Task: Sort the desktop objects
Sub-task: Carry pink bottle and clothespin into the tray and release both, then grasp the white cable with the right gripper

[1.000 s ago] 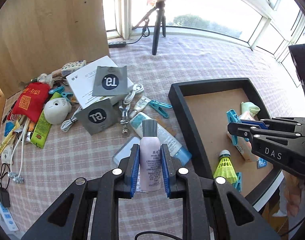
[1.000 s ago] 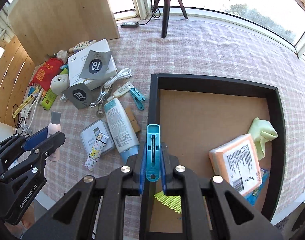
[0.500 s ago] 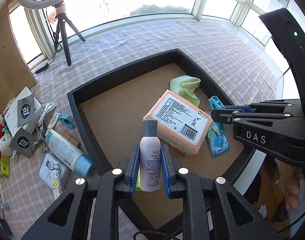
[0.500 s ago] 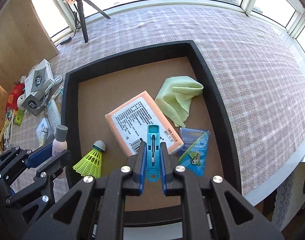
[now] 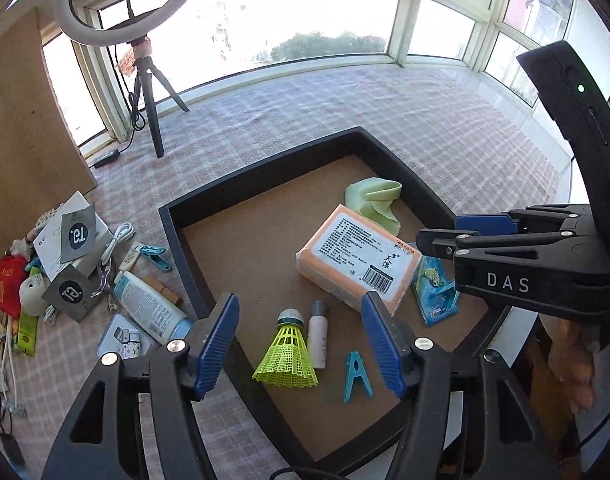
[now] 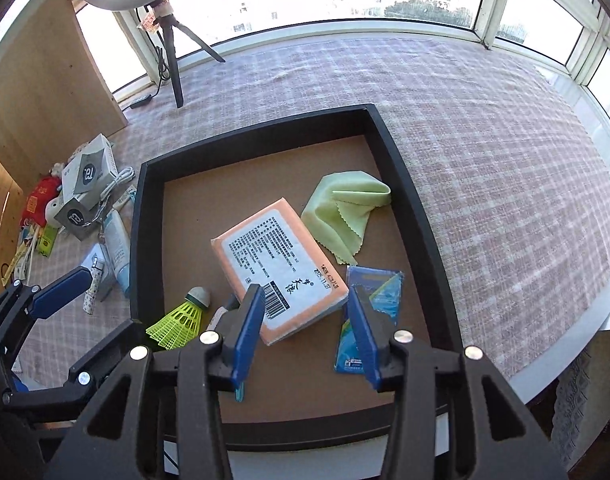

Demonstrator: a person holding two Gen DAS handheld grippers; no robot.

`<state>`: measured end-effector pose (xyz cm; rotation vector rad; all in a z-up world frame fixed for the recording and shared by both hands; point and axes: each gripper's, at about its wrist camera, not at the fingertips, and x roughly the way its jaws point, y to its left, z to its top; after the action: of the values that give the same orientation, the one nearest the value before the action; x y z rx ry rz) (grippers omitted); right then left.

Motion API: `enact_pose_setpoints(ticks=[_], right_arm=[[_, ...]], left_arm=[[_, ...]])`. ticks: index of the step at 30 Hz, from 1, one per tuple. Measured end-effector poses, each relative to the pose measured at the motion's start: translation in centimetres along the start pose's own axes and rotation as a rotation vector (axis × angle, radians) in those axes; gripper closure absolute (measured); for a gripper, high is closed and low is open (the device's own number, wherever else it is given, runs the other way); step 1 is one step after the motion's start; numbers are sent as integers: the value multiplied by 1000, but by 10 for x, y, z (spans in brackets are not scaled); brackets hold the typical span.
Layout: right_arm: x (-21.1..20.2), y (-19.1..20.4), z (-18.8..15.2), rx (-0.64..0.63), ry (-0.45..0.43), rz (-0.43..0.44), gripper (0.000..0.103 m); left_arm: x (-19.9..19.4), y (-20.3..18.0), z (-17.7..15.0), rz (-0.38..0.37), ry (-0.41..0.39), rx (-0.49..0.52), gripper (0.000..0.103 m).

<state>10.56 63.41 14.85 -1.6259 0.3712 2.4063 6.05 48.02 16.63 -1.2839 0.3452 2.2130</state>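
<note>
The black tray point(image 5: 265, 168) point(image 6: 405, 184) lies under both grippers. My left gripper point(image 5: 301, 344) is opening, and nothing is between its pads. Below it the pink bottle point(image 5: 318, 336) lies flat on the tray floor beside a yellow shuttlecock point(image 5: 287, 354). A blue clip point(image 5: 357, 376) lies just to their right. My right gripper point(image 6: 305, 332) is also opening and holds nothing. In its view only a sliver of the clip point(image 6: 239, 394) shows under the left finger, and the bottle point(image 6: 221, 312) is mostly hidden. An orange pack point(image 6: 273, 264), a green cloth point(image 6: 345, 212) and a blue packet point(image 6: 375, 308) also lie in the tray.
Left of the tray is a heap of clutter: a white tube point(image 5: 149, 308), a tin point(image 5: 125, 340), boxes point(image 5: 71, 236), a cable, another blue clip point(image 5: 155, 254) and a red pouch point(image 5: 3, 288). A ring-light tripod point(image 5: 147, 112) stands at the back. The table edge runs close on the right.
Both grippers moved from the clutter side to over the tray, then opened. The bottle left the left pads and the clip left the right pads, and both now lie in the tray.
</note>
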Motion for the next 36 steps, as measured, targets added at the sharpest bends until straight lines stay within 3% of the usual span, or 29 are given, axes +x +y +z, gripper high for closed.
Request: enact_pose_setpoints(ticks=[15,30,36], right_arm=[[22,102,14,-168,-23,71,57],[44,232,26,-296,37,182,57],[51,291,25,-349,54,214,57]], left_arm=[[-13,120,-41,91,11,-163,41],[-55,343,-134,312,58,-465,41],[-67,419,-167,368,71,-535,41]])
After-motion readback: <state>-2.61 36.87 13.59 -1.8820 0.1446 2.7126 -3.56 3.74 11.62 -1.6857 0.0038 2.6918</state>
